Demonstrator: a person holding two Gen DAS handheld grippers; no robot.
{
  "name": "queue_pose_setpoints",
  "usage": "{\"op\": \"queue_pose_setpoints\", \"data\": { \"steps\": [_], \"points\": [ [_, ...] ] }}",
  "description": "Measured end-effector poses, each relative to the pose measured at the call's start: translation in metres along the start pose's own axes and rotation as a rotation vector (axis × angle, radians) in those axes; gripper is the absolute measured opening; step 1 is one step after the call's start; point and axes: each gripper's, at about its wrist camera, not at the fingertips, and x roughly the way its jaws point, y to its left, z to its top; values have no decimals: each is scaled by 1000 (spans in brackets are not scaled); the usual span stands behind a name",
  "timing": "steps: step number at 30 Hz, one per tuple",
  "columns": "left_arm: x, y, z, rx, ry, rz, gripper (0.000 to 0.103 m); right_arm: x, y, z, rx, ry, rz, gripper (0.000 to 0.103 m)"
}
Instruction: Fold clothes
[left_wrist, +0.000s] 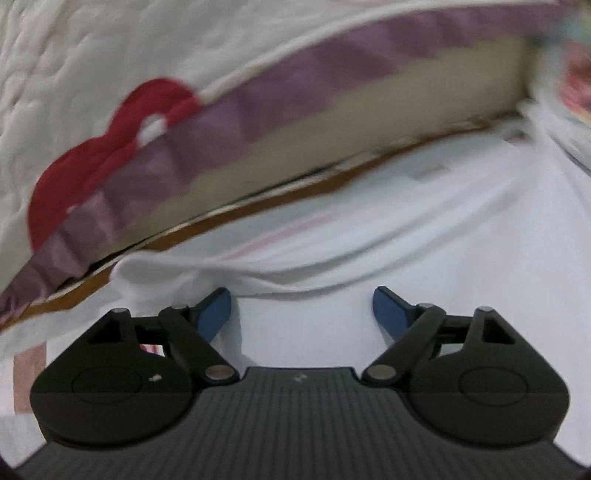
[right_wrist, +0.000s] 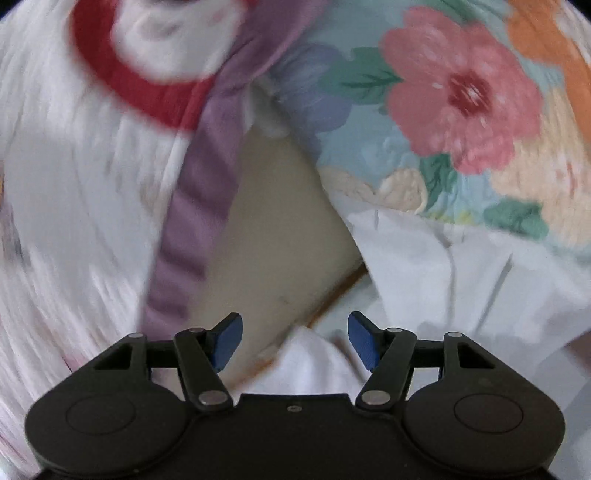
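Left hand-held gripper (left_wrist: 302, 308) wide open, empty, over white garment (left_wrist: 424, 258) (bunched fold just beside its left finger). Right hand-held gripper (right_wrist: 294, 338) wide open, nothing gripped; floral quilt (right_wrist: 461, 110) ahead-right.

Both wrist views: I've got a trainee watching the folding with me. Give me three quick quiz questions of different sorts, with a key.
1. True or false: the left tool is clamped on the white garment.
2. Multiple choice: in the right wrist view, what lies at upper right beyond the right tool? A) a floral quilt B) a wooden chair C) a black bag
3. Fill in: the pads on both tools are coloured ____.

Key: 1 false, its jaws stand apart with white cloth only beside the left pad; 2 A, the floral quilt; 3 blue.
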Motion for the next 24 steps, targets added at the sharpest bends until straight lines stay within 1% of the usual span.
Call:
{"op": "queue_pose_setpoints", "data": {
  "steps": [1,2,3,4,5,6,7,8,10,13,14,15,18,19,20,21,24],
  "points": [
    [5,2,6,10,-5,66,67,1,2,-5,-67,20,-24,65],
    [10,3,13,21,-10,132,53,2,4,-10,-128,42,-45,62],
    [16,5,19,31,-15,198,34,4,6,-14,-180,70,-61,61],
    [20,8,25,31,-19,263,26,7,9,-17,-233,96,-77,59],
    [22,17,29,-5,-26,316,22,9,12,-20,-280,117,-92,59],
    [19,30,32,-70,-47,343,22,10,15,-23,-314,128,-101,59],
    [13,43,32,-136,-75,334,22,11,19,-24,-345,138,-110,59],
    [7,53,29,-171,-99,293,22,12,22,-26,-374,146,-122,59],
    [-4,71,22,-228,-140,214,25,16,28,-28,-427,156,-142,59],
    [-14,81,2,-181,-156,126,42,25,32,-33,-504,165,-164,59],
    [-18,84,-4,-166,-162,96,49,27,31,-35,-520,162,-169,59],
    [-20,89,-11,-164,-164,64,53,28,28,-37,-520,162,-172,59],
    [-23,115,-29,-270,-151,-63,56,32,21,-42,-505,173,-183,59],
    [-21,121,-32,-290,-142,-117,56,33,18,-44,-495,180,-187,59],
    [-19,121,-33,-281,-122,-142,59,34,16,-45,-487,185,-185,59],
    [-16,120,-34,-269,-104,-155,60,34,15,-45,-479,190,-179,59],
    [-8,107,-31,-221,-69,-103,65,36,15,-45,-463,204,-161,59]
  ]
}}
